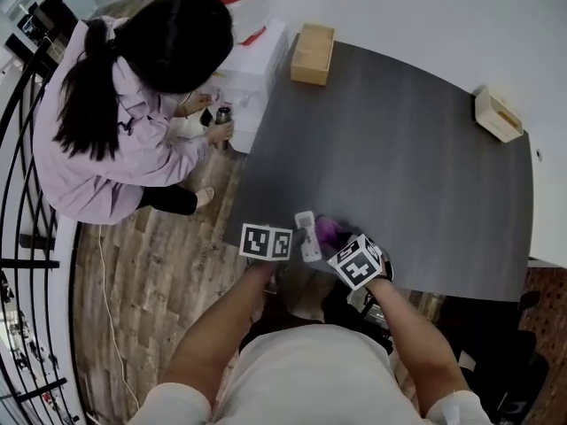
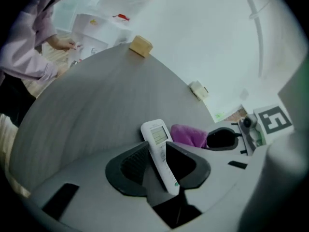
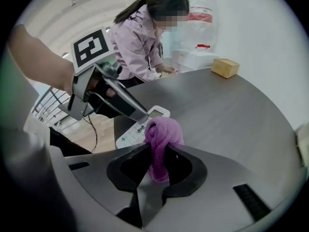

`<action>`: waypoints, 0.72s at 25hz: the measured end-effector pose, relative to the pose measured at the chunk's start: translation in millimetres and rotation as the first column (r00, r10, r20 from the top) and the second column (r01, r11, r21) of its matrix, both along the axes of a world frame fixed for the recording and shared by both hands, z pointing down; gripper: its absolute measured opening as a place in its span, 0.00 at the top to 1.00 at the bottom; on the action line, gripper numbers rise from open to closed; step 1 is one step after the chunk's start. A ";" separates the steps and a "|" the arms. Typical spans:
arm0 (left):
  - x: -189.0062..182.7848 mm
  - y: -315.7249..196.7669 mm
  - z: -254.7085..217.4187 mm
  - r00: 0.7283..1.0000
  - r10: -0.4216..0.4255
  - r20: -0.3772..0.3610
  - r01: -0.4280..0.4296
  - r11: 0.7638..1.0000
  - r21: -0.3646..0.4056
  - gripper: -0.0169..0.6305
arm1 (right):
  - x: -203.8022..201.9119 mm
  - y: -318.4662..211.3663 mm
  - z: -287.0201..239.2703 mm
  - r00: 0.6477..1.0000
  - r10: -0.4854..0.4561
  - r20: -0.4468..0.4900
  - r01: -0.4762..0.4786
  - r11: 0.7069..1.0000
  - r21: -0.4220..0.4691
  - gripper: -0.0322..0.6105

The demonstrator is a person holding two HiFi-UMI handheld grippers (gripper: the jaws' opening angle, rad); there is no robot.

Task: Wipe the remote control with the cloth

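Slippage likeliest: smooth, hard white plastic remote control [image 2: 155,132], a slim bar, pinched low on its body between the jaws of left gripper [image 2: 157,146], screen end jutting ahead; could pivot or squirt out under a hard sideways rub. Just right of that end, soft fuzzy purple cloth [image 3: 163,132], bunched into a knot, clamped in right gripper [image 3: 158,146]; may pull loose if dragged.

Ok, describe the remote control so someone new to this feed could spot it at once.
Start at the dark grey table and go to its near edge. The remote control is the slim white bar with a small screen at its tip, clamped in the left claw. Unlike the soft, bunched purple cloth beside it in the right claw, it is rigid and white.
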State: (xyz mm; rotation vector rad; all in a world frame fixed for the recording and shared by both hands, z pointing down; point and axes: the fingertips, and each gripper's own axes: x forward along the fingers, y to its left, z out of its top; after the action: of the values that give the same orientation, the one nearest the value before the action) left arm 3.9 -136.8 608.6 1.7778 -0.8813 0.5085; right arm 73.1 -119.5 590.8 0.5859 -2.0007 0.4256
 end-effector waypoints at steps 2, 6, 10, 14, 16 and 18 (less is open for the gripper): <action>10.1 -10.0 0.4 0.999 0.050 0.018 -0.050 0.999 0.016 0.81 | 2.3 4.8 0.1 0.999 0.043 0.010 -0.043 0.999 -0.009 0.81; 25.1 -24.3 1.8 0.992 0.121 0.037 -0.123 0.992 0.041 0.81 | 10.2 1.4 2.3 0.987 0.155 0.045 -0.154 0.988 -0.025 0.81; 31.8 -20.8 -1.0 0.985 0.163 0.049 -0.166 0.984 0.064 0.81 | 31.5 2.8 -5.2 0.967 0.250 0.045 -0.250 0.968 -0.008 0.81; 16.4 -22.6 -25.8 0.986 0.161 0.037 -0.165 0.974 0.158 0.81 | 67.3 -12.8 -30.2 0.933 0.356 0.057 -0.360 0.928 0.099 0.81; 1.4 -19.7 -44.6 0.990 0.143 0.007 -0.141 0.967 0.213 0.81 | 92.2 -19.1 -50.2 0.895 0.436 0.089 -0.445 0.881 0.160 0.81; -16.9 -11.8 -67.4 0.993 0.106 -0.057 -0.087 0.960 0.265 0.81 | 122.2 -16.7 -73.9 0.844 0.519 0.135 -0.536 0.815 0.221 0.81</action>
State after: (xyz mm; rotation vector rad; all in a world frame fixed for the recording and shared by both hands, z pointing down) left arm -12.9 -148.6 541.2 2.0760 -0.8461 0.4023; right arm 195.3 -136.2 516.9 1.3230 -1.9499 0.5314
